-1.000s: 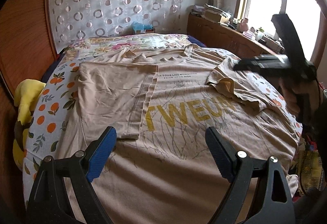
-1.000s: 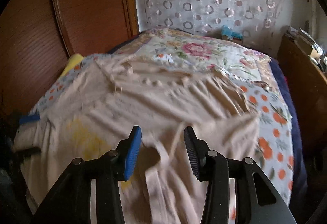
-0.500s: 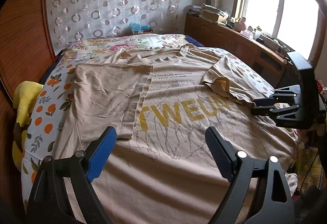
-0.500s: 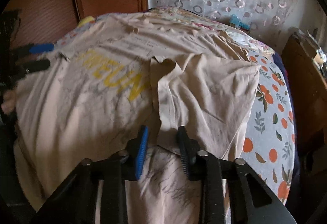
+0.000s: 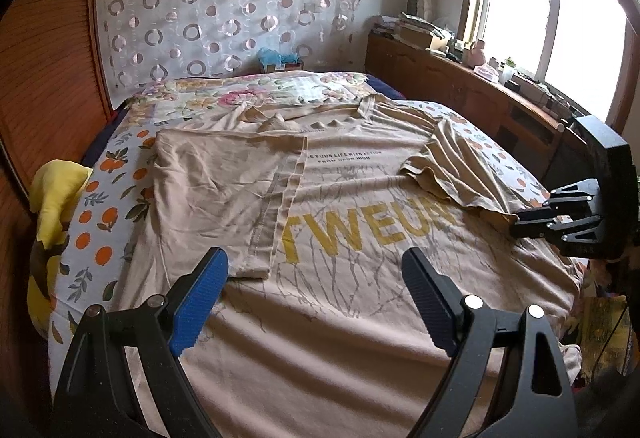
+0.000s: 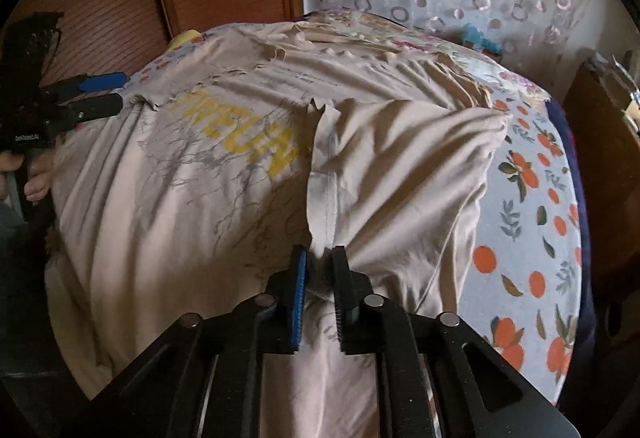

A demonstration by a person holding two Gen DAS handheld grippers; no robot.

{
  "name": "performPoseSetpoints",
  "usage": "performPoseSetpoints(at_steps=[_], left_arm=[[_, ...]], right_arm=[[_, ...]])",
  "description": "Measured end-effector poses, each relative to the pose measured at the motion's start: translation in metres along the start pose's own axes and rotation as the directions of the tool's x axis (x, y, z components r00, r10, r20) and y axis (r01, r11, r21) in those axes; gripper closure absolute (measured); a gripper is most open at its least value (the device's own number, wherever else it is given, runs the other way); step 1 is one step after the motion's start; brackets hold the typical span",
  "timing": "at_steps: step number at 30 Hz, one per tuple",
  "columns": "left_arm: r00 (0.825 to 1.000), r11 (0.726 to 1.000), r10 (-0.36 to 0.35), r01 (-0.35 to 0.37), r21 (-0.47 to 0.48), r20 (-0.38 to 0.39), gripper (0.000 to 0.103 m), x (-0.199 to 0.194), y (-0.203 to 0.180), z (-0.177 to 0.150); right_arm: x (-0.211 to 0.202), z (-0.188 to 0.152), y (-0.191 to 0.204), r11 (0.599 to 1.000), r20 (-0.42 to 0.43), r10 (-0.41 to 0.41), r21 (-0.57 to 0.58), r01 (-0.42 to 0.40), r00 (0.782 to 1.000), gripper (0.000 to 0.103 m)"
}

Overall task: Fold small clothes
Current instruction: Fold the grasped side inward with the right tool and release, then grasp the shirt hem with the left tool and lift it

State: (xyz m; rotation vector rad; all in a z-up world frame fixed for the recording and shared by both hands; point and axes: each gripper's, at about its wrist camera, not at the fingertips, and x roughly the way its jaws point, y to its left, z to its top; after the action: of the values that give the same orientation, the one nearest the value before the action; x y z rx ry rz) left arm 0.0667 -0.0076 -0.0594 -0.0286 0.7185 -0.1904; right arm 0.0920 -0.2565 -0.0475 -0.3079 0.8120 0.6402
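Right fingers (image 6: 318, 270) have closed, now pinching the T-shirt's (image 6: 192, 198) sleeve hem; left fingers (image 5: 316, 290) spread.

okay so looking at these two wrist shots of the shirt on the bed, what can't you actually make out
- T-shirt hem: left wrist view, cut off behind the open left gripper.
- Fabric inside the right gripper: right wrist view, hidden by the closed fingers.
- Small print under the collar: too small to read.
- Windowsill clutter: too small.
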Motion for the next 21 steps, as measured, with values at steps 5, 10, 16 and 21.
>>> performPoseSetpoints(at_steps=[5, 10, 16, 21], left_arm=[[1.000, 1.000, 0.020, -0.020, -0.009, 0.004, 0.014, -0.002, 0.009, 0.001], [0.999, 0.999, 0.035, -0.035, -0.024, 0.015, 0.014, -0.005, 0.017, 0.003], [0.998, 0.997, 0.059, -0.058, -0.045, 0.029, 0.014, -0.008, 0.028, 0.005], [0.996, 0.995, 0.080, -0.078, -0.066, 0.033, 0.014, -0.010, 0.038, 0.004]], right_arm=[[-0.009, 0.003, -0.008, 0.999, 0.069, -0.002, 0.036, 0.000, 0.998, 0.048], [-0.009, 0.002, -0.021, 0.995, 0.078, -0.070, 0.082, 0.064, 0.994, 0.048], [0.000, -0.002, -0.034, 0.986, 0.072, -0.120, 0.126, 0.110, 0.990, 0.048], [0.012, -0.008, -0.041, 0.980, 0.037, -0.143, 0.143, 0.136, 0.989, 0.048]])
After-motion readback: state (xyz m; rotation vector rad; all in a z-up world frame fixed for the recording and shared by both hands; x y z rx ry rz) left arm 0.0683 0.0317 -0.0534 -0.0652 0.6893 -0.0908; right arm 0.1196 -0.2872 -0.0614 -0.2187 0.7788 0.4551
